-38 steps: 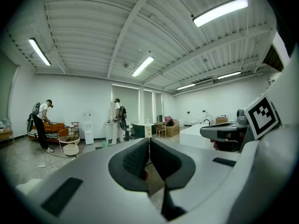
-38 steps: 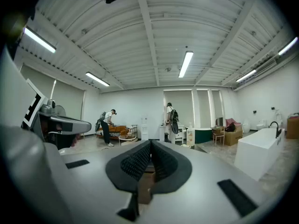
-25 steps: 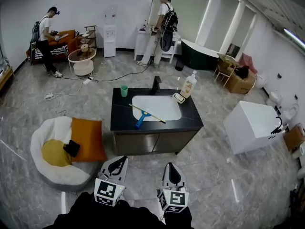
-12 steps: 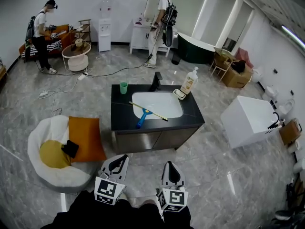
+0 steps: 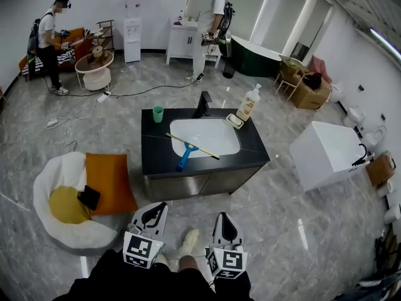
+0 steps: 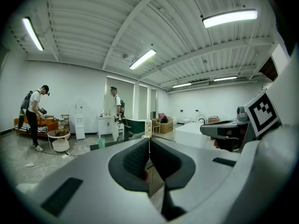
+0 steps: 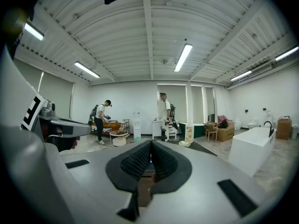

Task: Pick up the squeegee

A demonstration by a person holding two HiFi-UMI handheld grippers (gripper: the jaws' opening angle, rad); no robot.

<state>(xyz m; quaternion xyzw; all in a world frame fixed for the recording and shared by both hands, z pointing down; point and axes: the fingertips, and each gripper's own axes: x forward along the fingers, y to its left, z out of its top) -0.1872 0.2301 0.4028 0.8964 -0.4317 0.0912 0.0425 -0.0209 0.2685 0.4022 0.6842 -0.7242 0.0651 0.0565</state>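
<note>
The squeegee (image 5: 190,148), with a blue handle and a long thin yellowish blade, lies across the front left rim of the white basin in the black-topped vanity (image 5: 156,160). Both grippers are held low in front of me, well short of the vanity. My left gripper (image 5: 156,211) and my right gripper (image 5: 225,220) are shut with nothing between their jaws. In the left gripper view the pads (image 6: 140,158) meet; in the right gripper view the pads (image 7: 142,161) meet too. The squeegee is hidden behind the jaws in both gripper views.
On the vanity stand a black faucet (image 5: 204,105), a green cup (image 5: 158,113), a soap bottle (image 5: 249,102) and a soap dish (image 5: 235,121). A white beanbag (image 5: 59,215) with an orange cushion lies left, a white cabinet (image 5: 326,154) right. Two persons stand far back.
The vanity has come a little nearer and lower in the head view as I walk toward it. A shoe now shows between the grippers. Both grippers stay shut.
</note>
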